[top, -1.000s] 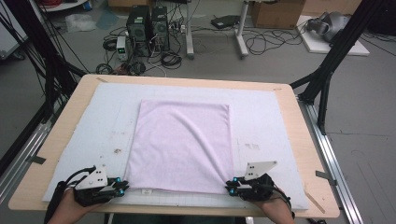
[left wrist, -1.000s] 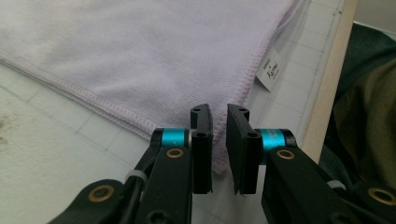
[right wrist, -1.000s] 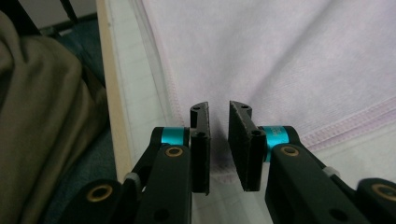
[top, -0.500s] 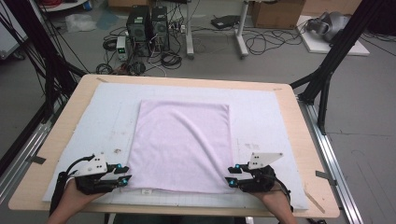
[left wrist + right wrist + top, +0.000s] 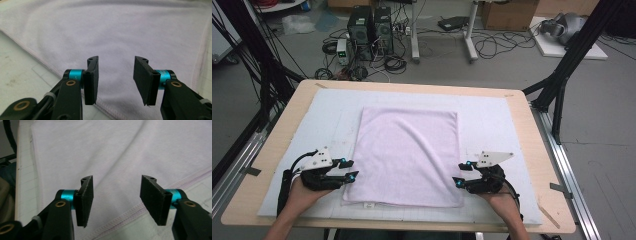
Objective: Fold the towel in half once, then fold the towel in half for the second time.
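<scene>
High view shows the wooden table (image 5: 272, 200) bearing a white mat (image 5: 312, 115), with a pale pink towel (image 5: 407, 150) flat between both tools. Left gripper (image 5: 350, 169) sits at its left edge, right gripper (image 5: 459, 175) at its right edge; both have just been opening, jaws apart, nothing gripped.

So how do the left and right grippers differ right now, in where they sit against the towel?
The left gripper sits at the towel's left edge, the right gripper at its right edge. The left one's fingers hang over the hem with bare mat to one side; the right one's fingers hang over a diagonal hem. Shared: both have just been opening, nothing is between either pair, and both point inward at the towel.
</scene>
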Action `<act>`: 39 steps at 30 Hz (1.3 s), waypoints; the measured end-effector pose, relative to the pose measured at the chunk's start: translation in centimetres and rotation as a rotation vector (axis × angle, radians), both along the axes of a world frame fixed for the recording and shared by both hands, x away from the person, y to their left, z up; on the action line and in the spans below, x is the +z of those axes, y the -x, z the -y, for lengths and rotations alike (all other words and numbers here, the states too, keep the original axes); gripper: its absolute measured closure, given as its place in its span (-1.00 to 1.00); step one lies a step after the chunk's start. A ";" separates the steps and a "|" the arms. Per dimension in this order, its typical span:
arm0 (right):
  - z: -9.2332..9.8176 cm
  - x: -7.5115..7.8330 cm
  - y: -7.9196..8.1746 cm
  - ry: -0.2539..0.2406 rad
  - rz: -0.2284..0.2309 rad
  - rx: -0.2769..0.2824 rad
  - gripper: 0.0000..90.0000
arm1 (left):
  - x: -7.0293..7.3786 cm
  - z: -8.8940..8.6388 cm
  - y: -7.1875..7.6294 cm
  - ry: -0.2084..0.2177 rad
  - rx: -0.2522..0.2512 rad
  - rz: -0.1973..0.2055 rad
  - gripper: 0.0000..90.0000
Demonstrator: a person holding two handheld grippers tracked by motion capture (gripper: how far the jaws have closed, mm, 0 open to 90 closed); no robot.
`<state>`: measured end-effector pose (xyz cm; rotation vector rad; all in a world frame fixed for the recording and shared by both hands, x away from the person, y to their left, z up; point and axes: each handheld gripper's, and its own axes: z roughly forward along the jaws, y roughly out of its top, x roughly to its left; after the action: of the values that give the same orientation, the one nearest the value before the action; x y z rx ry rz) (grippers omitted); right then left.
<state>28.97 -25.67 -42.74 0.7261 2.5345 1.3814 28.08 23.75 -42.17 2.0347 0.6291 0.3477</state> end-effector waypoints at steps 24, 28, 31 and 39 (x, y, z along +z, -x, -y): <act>-1.0 0.8 -3.2 -0.006 0.019 -0.028 -0.25 | 0.7 1.2 -3.3 -0.026 0.014 0.017 0.10; -1.2 1.0 -3.8 -0.005 0.021 -0.026 -0.25 | 1.0 1.2 -3.5 -0.018 0.012 0.015 0.10; -1.2 1.1 -4.4 -0.003 0.014 -0.026 -0.25 | 1.1 1.2 -3.9 -0.024 0.012 0.007 0.10; -0.7 1.2 -6.9 -0.011 -0.004 -0.055 -0.24 | 0.2 0.6 -6.5 -0.006 0.057 -0.048 0.13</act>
<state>35.87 -24.94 -41.57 0.7953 2.4920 1.3785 34.56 23.11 -41.92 2.0393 0.7173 0.3358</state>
